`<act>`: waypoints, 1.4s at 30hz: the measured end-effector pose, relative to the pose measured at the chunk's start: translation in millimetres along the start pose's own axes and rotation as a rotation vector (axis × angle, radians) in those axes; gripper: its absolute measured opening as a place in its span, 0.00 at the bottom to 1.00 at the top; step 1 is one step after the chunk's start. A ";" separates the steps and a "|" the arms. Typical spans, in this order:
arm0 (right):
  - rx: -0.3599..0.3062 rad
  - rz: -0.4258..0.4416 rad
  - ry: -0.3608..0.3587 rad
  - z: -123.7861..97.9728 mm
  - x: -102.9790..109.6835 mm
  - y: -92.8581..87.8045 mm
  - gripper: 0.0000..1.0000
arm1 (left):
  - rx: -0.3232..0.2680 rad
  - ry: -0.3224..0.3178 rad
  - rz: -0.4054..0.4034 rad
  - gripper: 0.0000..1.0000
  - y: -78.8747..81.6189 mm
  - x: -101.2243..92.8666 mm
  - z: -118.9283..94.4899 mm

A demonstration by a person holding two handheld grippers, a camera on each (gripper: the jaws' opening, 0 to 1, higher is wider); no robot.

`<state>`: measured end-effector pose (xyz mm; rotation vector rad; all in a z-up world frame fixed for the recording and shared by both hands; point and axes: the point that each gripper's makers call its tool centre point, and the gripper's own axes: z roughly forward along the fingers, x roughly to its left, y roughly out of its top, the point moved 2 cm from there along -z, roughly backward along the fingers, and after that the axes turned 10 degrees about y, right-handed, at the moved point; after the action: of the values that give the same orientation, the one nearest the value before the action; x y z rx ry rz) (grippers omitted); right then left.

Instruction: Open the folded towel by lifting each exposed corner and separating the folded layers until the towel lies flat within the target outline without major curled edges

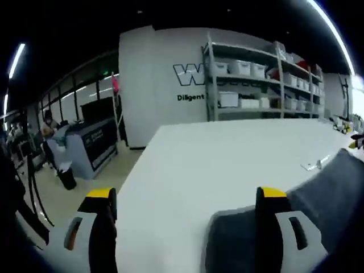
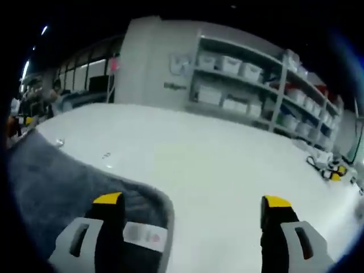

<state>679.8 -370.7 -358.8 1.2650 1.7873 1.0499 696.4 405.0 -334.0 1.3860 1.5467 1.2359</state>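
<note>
White table (image 1: pixel 227 153), grey towel (image 2: pixel 51 182), storage shelves (image 1: pixel 261 79).

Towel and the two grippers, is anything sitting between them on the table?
Nothing visible. The grey towel already lies under the right gripper's left jaw, and by the left gripper's right jaw. Bare white table fills the gaps.

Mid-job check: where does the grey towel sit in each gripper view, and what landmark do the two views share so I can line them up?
Left gripper view: the grey towel lies at lower right on the white table, running behind the tool's right jaw.
Right gripper view: the grey towel fills the lower left, its rounded corner and white label by the tool's left jaw.
Shared landmark: the shelving rack with white bins against the grey wall beyond the table.
</note>
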 end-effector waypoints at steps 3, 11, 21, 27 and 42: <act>-0.009 -0.070 -0.001 -19.2 8.1 8.5 1.00 | -0.039 0.016 0.010 1.00 13.0 0.7 -7.2; -0.124 -0.068 0.014 -64.1 27.0 41.8 1.00 | -0.131 -0.055 0.023 1.00 50.9 -11.6 -58.0; -0.165 -0.079 0.030 -132.9 57.1 42.7 1.00 | -0.180 -0.116 0.092 1.00 57.8 -21.9 -134.7; -0.228 -0.054 0.059 -171.3 75.9 36.9 1.00 | -0.181 -0.157 0.096 1.00 49.7 -27.4 -174.0; -0.287 -0.074 0.085 -244.5 115.7 20.8 1.00 | -0.196 -0.298 0.110 1.00 36.9 -54.0 -262.4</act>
<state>441.1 -309.3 -245.3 0.9865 1.6603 1.2809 471.0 300.4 -227.2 1.4646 1.1296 1.1507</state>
